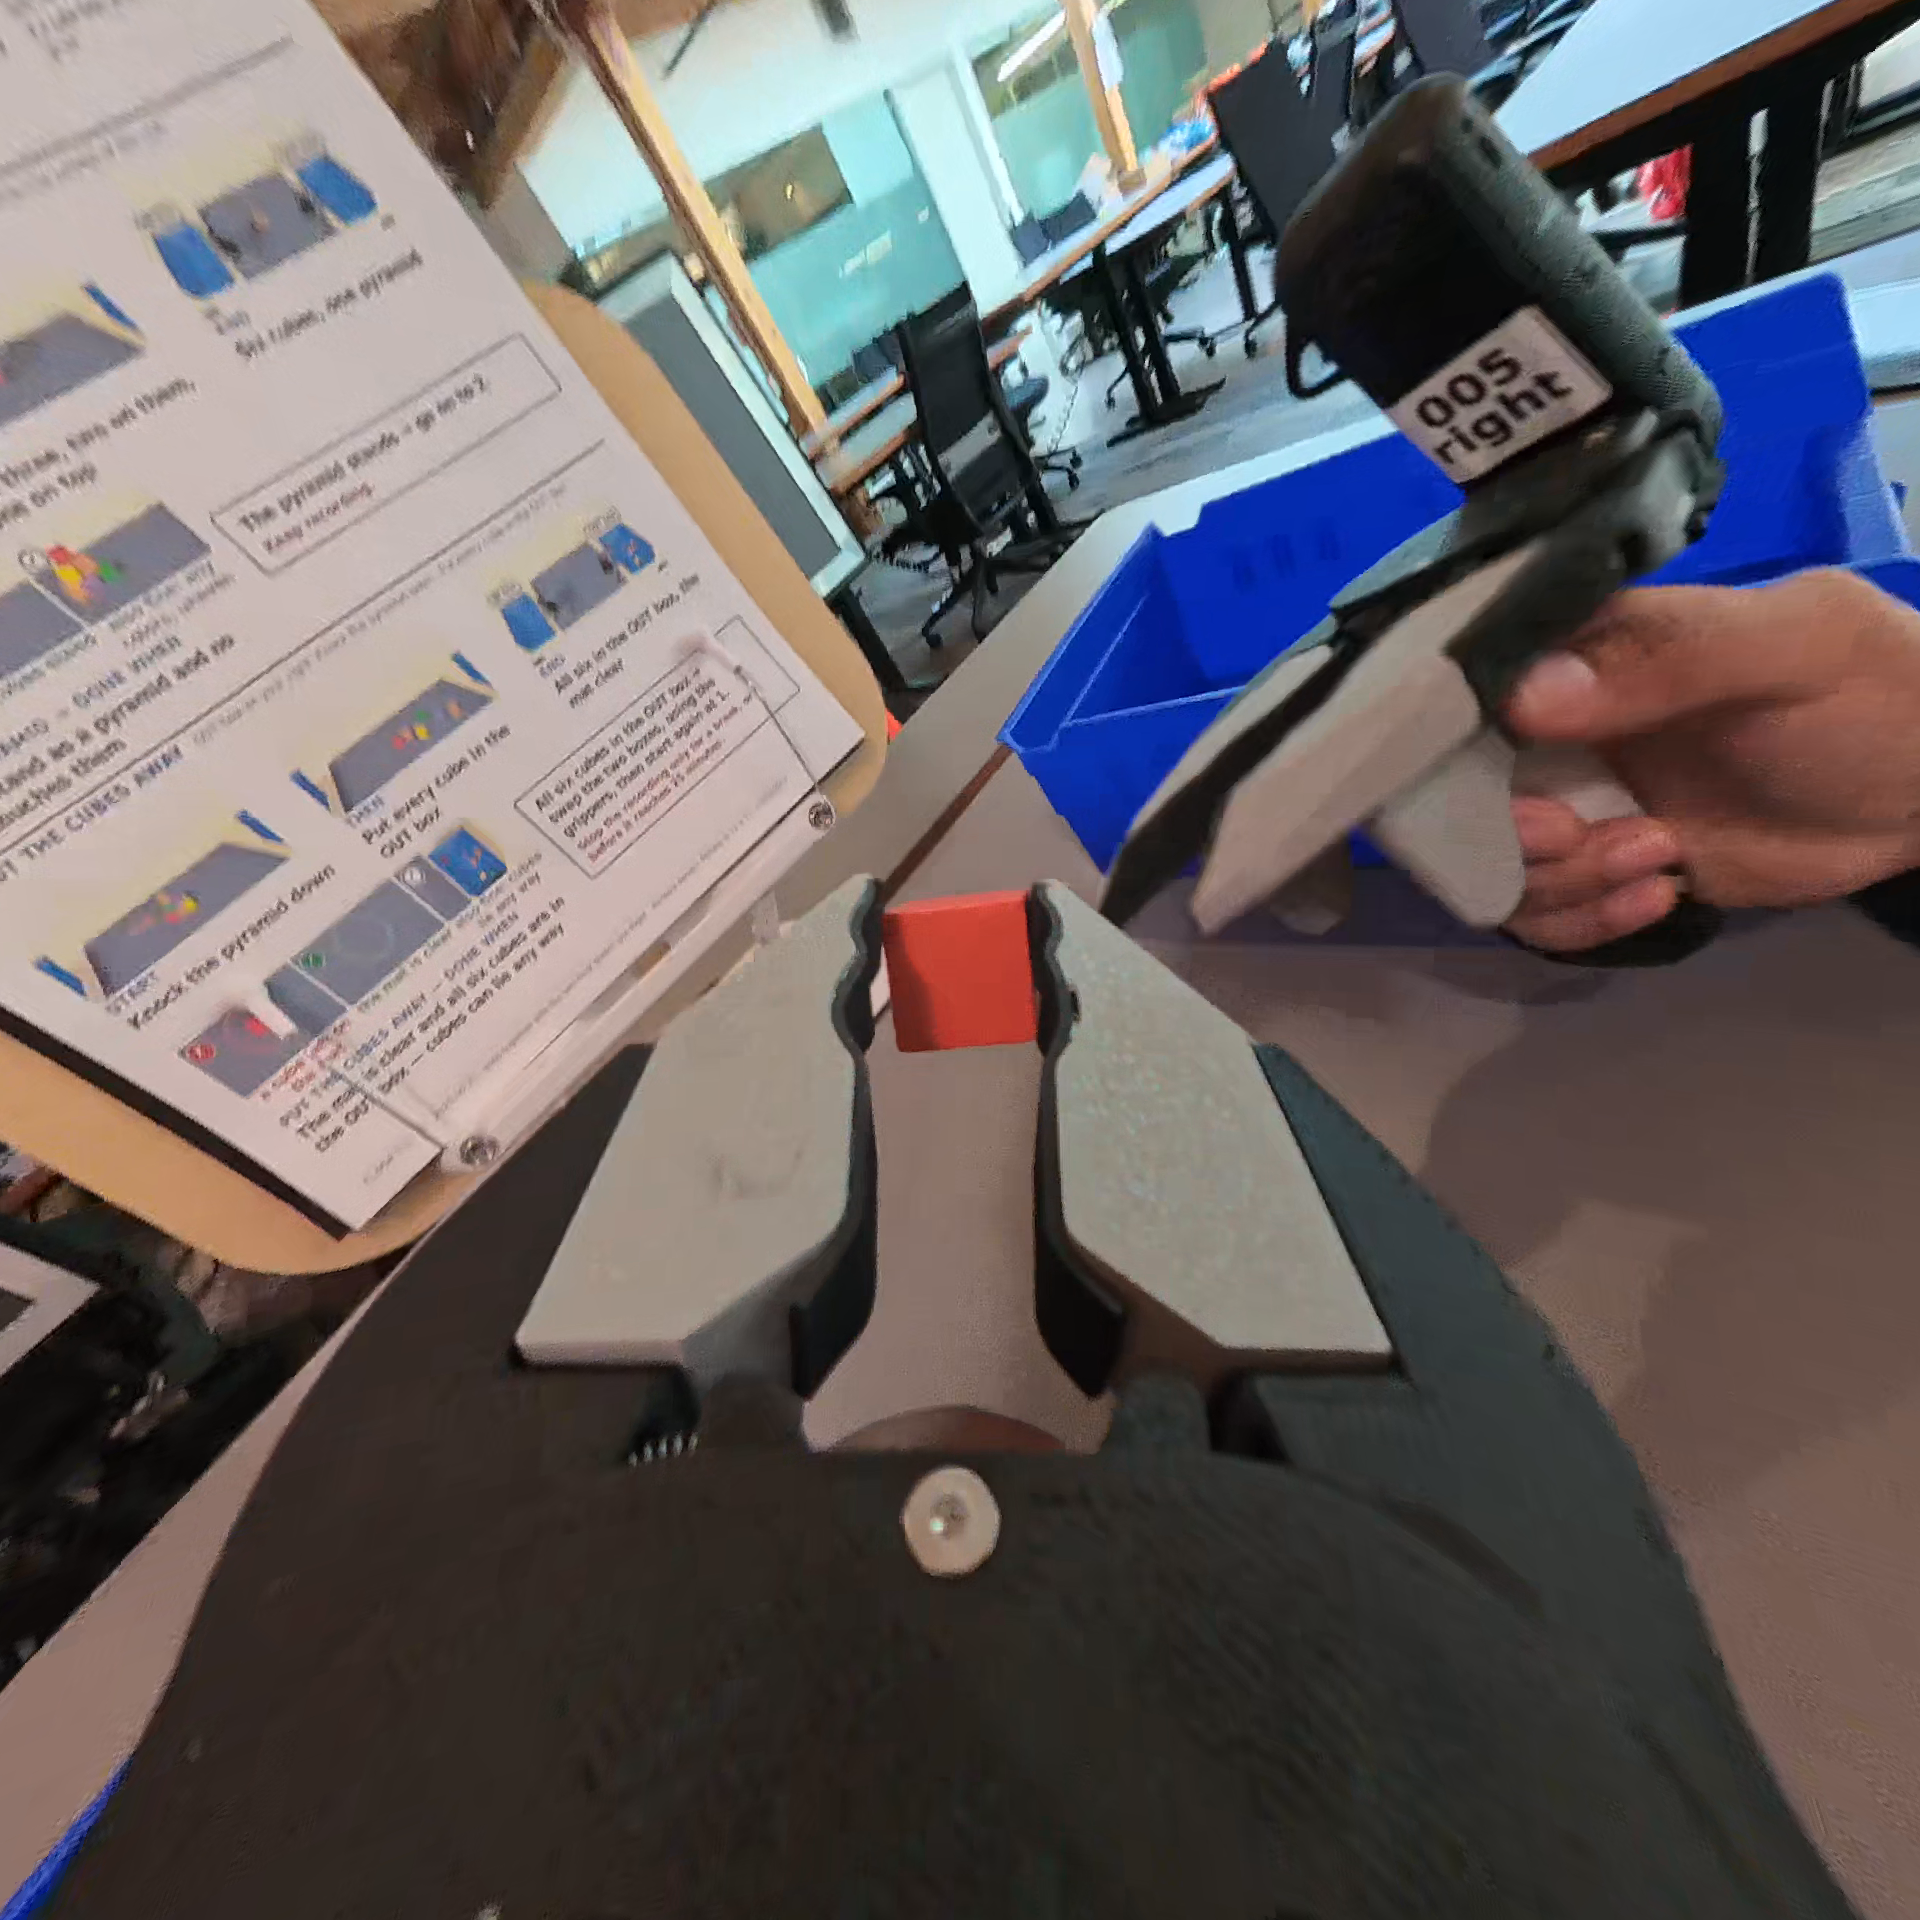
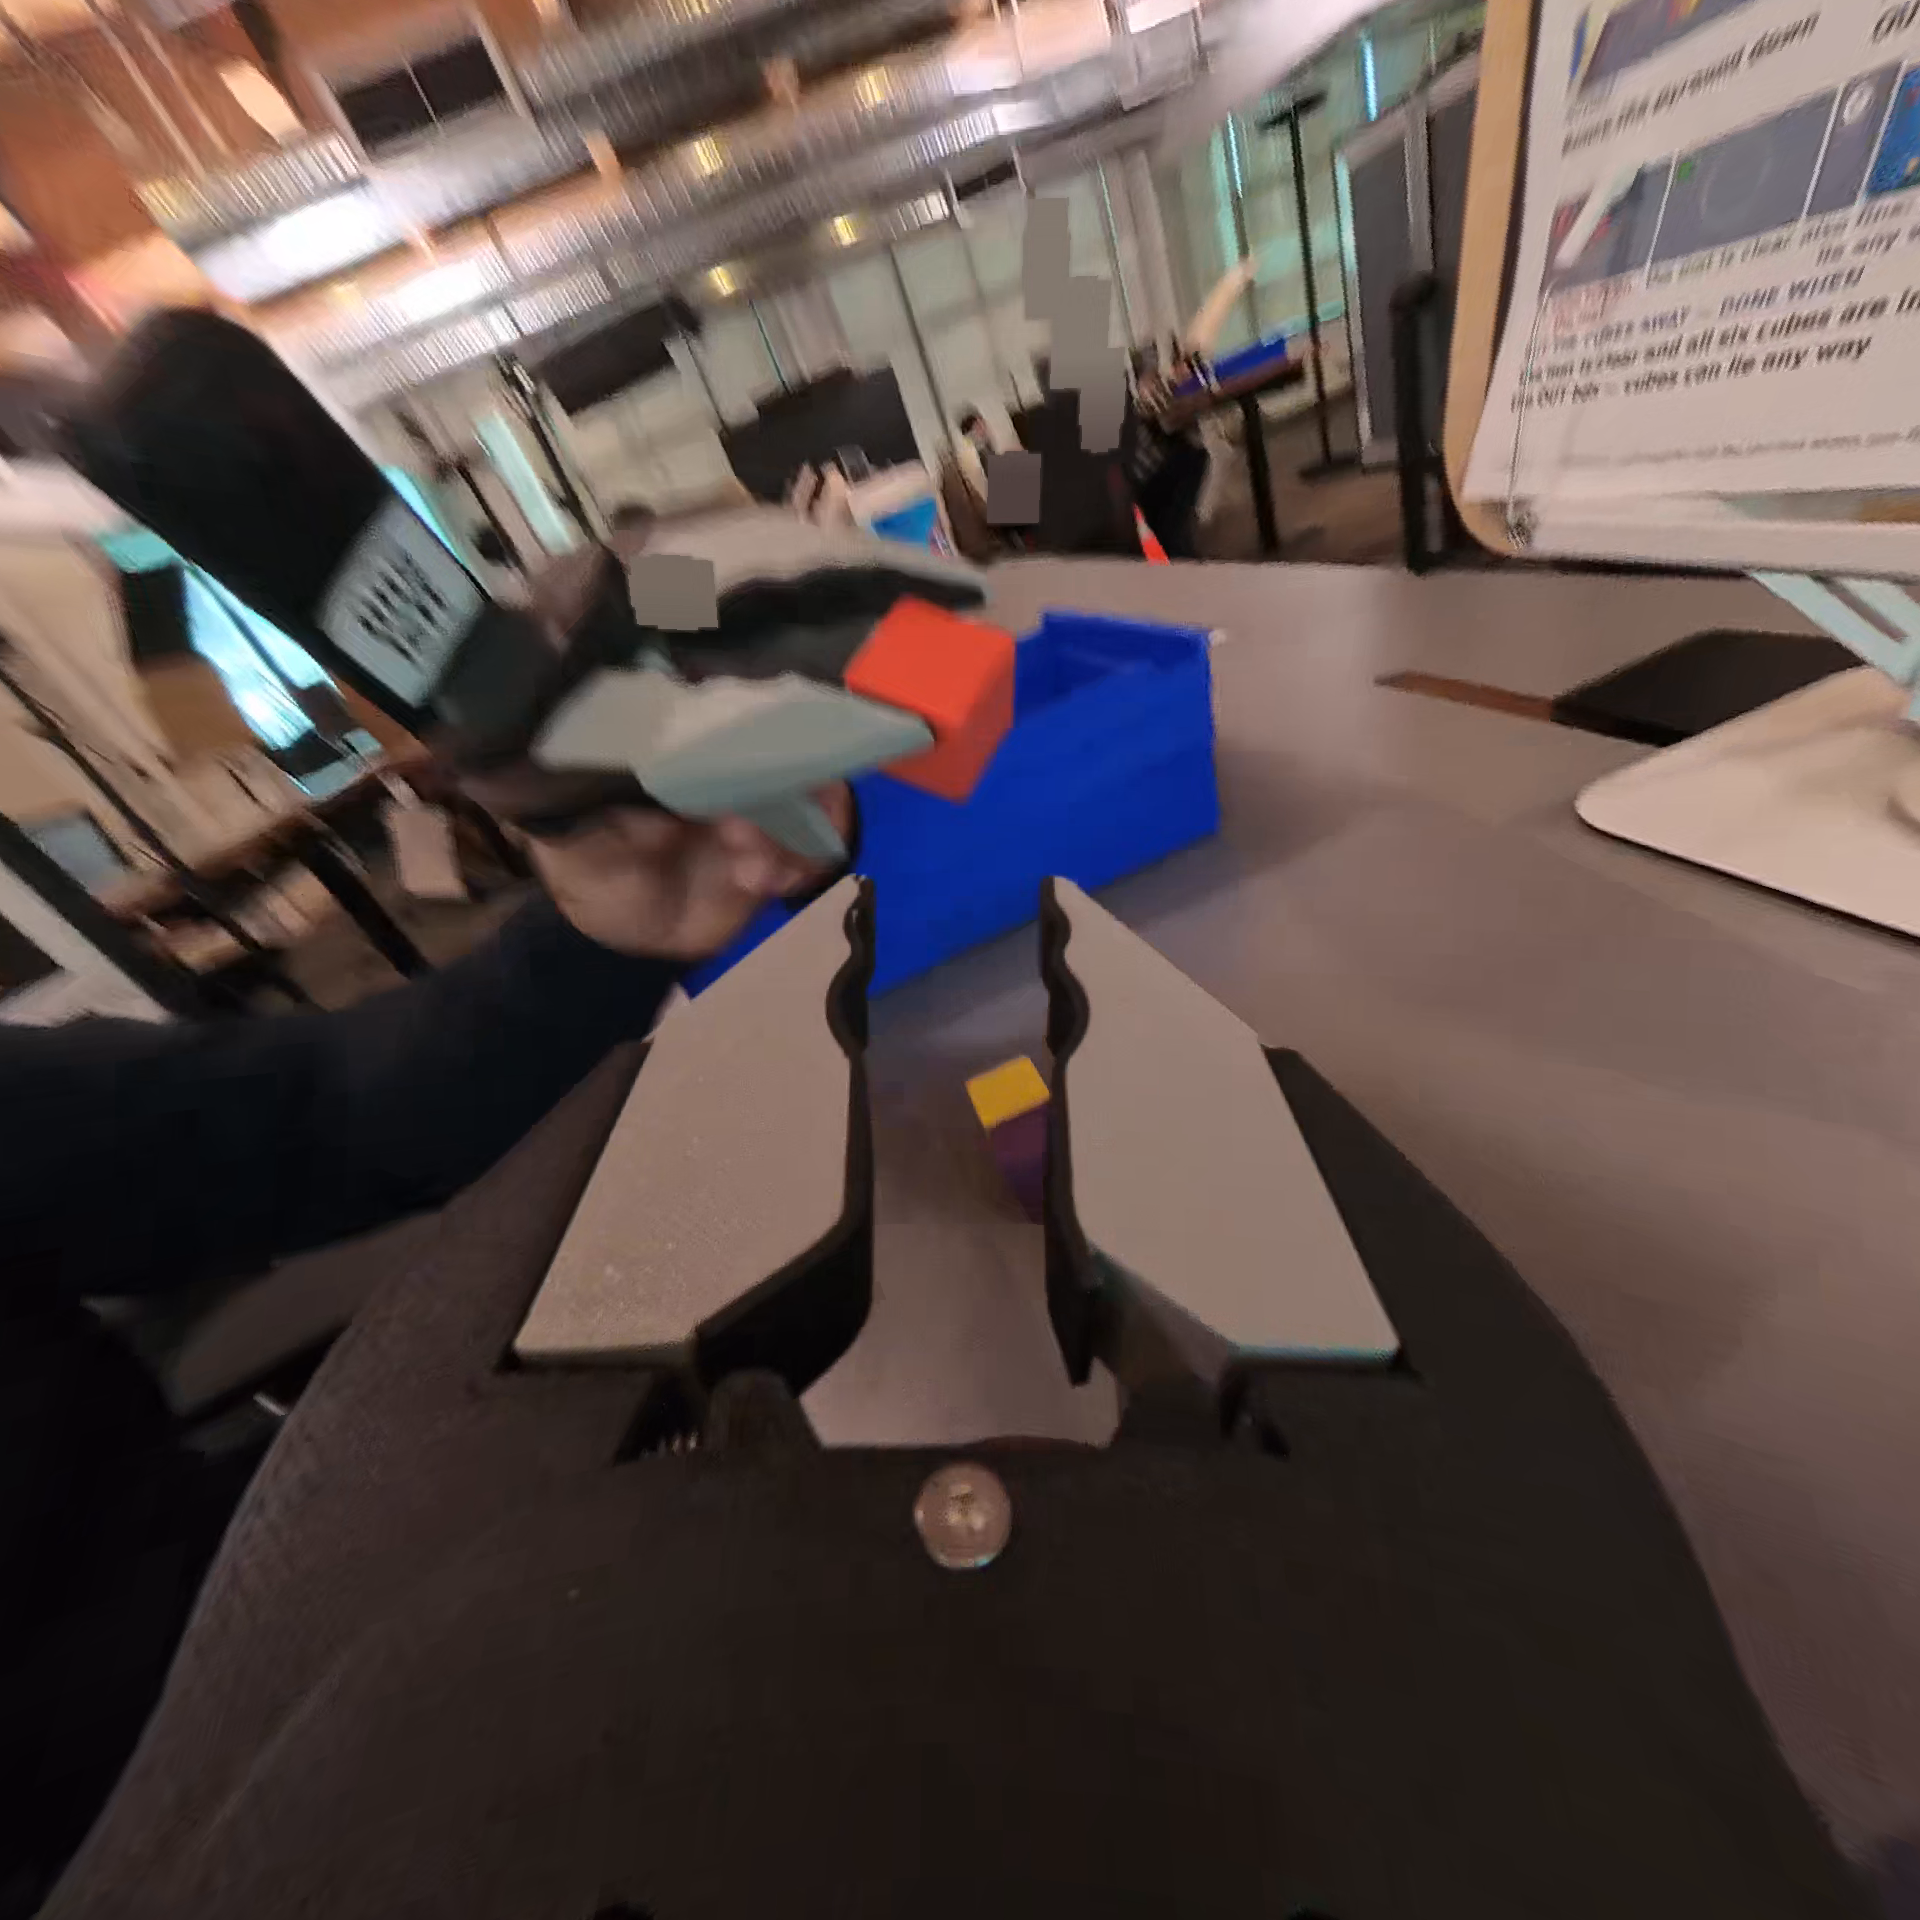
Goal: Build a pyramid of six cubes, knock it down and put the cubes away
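Observation:
My left gripper [image 1: 956, 914] is shut on a red cube [image 1: 961, 982], held in the air above the grey table. In the right wrist view the left gripper [image 2: 925, 670] carries this red cube [image 2: 961, 686] in front of a blue bin [image 2: 1091, 790]. My right gripper [image 2: 951, 935] is open and empty. Below it, between its fingers, a yellow cube [image 2: 1006, 1089] sits on a purple cube [image 2: 1023, 1164]. The right gripper [image 1: 1174, 904] also shows in the left wrist view, in a hand, in front of another blue bin [image 1: 1164, 665].
An instruction board [image 1: 343, 582] stands at the back of the table and shows in the right wrist view [image 2: 1704, 270]. A white stand base [image 2: 1766, 831] rests on the table at the right. Office desks and chairs stand beyond. Spacing between my two grippers at the tips: around 4 cm.

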The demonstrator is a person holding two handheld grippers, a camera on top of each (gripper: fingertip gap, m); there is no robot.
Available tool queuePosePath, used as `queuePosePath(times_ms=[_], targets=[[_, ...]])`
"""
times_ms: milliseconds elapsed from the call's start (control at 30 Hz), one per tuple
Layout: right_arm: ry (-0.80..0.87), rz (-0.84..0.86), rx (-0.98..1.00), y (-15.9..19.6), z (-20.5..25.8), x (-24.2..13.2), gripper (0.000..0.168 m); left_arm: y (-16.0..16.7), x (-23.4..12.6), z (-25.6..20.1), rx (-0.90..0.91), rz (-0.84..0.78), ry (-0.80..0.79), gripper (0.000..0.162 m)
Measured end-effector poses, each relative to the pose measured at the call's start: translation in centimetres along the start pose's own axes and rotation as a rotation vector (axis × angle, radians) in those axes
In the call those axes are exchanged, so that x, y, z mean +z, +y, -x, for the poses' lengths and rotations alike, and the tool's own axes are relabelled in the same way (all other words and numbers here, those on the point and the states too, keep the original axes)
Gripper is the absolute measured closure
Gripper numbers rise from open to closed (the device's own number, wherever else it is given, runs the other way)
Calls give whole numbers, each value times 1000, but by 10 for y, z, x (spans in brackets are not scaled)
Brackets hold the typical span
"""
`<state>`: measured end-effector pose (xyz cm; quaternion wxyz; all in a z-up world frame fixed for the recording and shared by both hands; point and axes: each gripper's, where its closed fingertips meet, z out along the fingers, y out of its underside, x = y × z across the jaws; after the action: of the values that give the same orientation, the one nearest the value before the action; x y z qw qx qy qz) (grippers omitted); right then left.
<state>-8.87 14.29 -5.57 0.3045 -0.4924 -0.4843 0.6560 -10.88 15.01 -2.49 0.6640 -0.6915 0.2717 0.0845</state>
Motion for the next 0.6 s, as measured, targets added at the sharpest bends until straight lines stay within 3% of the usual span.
queuePosePath(times_ms=[167,333,433,600], targets=[[-137,-158,164,-31,8,-18,136,-8,-20,-6,78,-64,-59,135],[-339,-88,296,-22,35,-8,129,-21,-32,-45,237,-145,27,136],[-373,-4,300,-10,44,-3,128,-18,-38,-56,348,-150,10,136],[-440,60,283,1,61,3,128,-32,-51,-67,352,-229,49,136]])
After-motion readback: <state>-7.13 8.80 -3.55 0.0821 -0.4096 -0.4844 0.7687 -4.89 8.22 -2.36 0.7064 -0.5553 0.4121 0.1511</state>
